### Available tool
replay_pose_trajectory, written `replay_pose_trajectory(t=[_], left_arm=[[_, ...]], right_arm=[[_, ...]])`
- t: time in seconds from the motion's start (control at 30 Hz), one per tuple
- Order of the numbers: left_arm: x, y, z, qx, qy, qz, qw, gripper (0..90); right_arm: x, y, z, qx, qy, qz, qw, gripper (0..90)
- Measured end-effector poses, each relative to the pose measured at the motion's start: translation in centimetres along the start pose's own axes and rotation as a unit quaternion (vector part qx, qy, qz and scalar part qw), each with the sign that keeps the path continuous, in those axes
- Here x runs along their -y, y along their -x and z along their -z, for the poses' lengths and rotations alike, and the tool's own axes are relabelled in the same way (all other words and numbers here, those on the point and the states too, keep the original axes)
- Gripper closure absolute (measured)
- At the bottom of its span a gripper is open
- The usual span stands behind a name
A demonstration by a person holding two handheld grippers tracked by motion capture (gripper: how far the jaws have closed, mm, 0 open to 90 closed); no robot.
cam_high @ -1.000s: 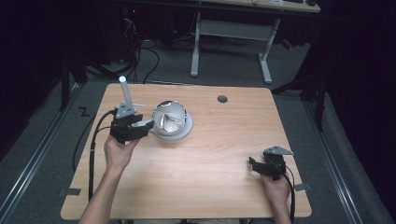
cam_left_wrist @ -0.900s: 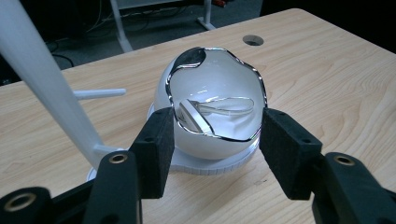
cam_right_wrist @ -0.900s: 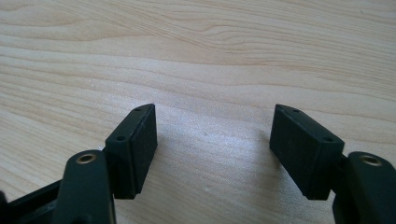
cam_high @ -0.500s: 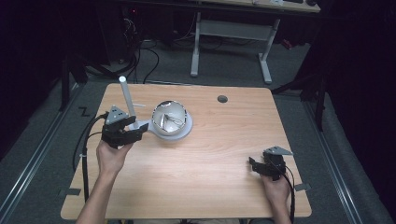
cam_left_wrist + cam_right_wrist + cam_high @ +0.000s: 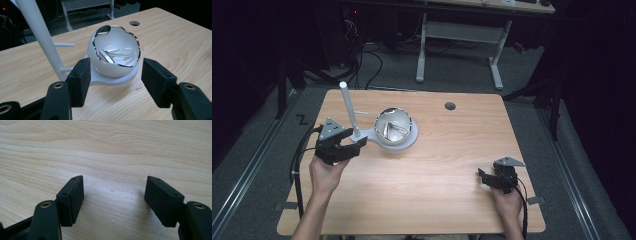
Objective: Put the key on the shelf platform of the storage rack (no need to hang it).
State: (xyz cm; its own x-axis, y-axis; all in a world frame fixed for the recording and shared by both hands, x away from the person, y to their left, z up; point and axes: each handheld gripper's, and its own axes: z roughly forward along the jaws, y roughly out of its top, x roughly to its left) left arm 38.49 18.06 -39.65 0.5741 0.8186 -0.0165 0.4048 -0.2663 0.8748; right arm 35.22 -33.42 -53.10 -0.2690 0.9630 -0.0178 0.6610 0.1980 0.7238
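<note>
Open wide at the left gripper, nothing between the pads, poised just short of the white bowl and aimed straight at it. Open too at the right gripper, empty, hanging over bare table well apart from the bowl. As for the bowl itself: egg-shaped, with a jagged chrome rim, seated upright on a round white base, a thin bright metal piece lying inside; too reflective to say exactly what. Just beside the bowl, on the left gripper's side, a tall white post with short pegs, apparently joined to the same base. Likely trouble from here: first, a slip. Smooth, round, glossy walls and flat pads, so probably little purchase on a squeeze below or above the widest part of the bowl, with a chance of it popping upward or rolling off the base. Second, width: hard to judge whether the present opening spans the bowl, so a risk of pushing rather than enclosing, shoving bowl and base together away across the wood. Third, the post: close enough to the bowl to catch the nearer jaw on the way in, tipping or dragging the whole stand. Fourth, the rim: thin and uneven, a poor place to pinch, liable to twist in the grip and spill the metal piece. No help at hand from the far gripper for steadying the base beneath the bowl.
</note>
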Motion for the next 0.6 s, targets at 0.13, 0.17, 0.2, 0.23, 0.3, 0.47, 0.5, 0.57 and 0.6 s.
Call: replay_pose_trajectory(t=[0.13, 0.17, 0.2, 0.23, 0.3, 0.47, 0.5, 0.57, 0.6], left_arm=[[0.3, 0.2, 0.2, -0.004, -0.002, 0.001, 1.0, 41.0], [0.4, 0.2, 0.2, -0.004, -0.001, 0.0, 1.0, 41.1], [0.5, 0.3, 0.3, -0.004, -0.001, -0.001, 1.0, 41.1], [0.6, 0.3, 0.3, -0.004, -0.001, -0.001, 1.0, 41.1], [0.7, 0.4, 0.4, -0.003, 0.0, 0.0, 1.0, 41.1], [0.9, 0.5, 0.8, -0.001, 0.003, 0.002, 1.0, 40.9], [1.0, 0.5, 0.9, -0.002, 0.002, 0.002, 1.0, 40.9], [1.2, 0.5, 1.0, -0.007, -0.003, 0.001, 1.0, 40.8], [1.3, 0.5, 1.0, -0.007, -0.004, 0.002, 1.0, 40.7]], right_arm=[[0.0, 0.0, 0.0, 0.0, 0.0, 0.0, 1.0, 32.4], [0.0, 0.0, 0.0, 0.0, 0.0, 0.0, 1.0, 32.4], [0.0, 0.0, 0.0, 0.0, 0.0, 0.0, 1.0, 32.4], [0.0, 0.0, 0.0, 0.0, 0.0, 0.0, 1.0, 32.4], [0.0, 0.0, 0.0, 0.0, 0.0, 0.0, 1.0, 32.4], [0.0, 0.0, 0.0, 0.0, 0.0, 0.0, 1.0, 32.4], [0.0, 0.0, 0.0, 0.0, 0.0, 0.0, 1.0, 32.4], [0.0, 0.0, 0.0, 0.0, 0.0, 0.0, 1.0, 32.4], [0.0, 0.0, 0.0, 0.0, 0.0, 0.0, 1.0, 32.4]])
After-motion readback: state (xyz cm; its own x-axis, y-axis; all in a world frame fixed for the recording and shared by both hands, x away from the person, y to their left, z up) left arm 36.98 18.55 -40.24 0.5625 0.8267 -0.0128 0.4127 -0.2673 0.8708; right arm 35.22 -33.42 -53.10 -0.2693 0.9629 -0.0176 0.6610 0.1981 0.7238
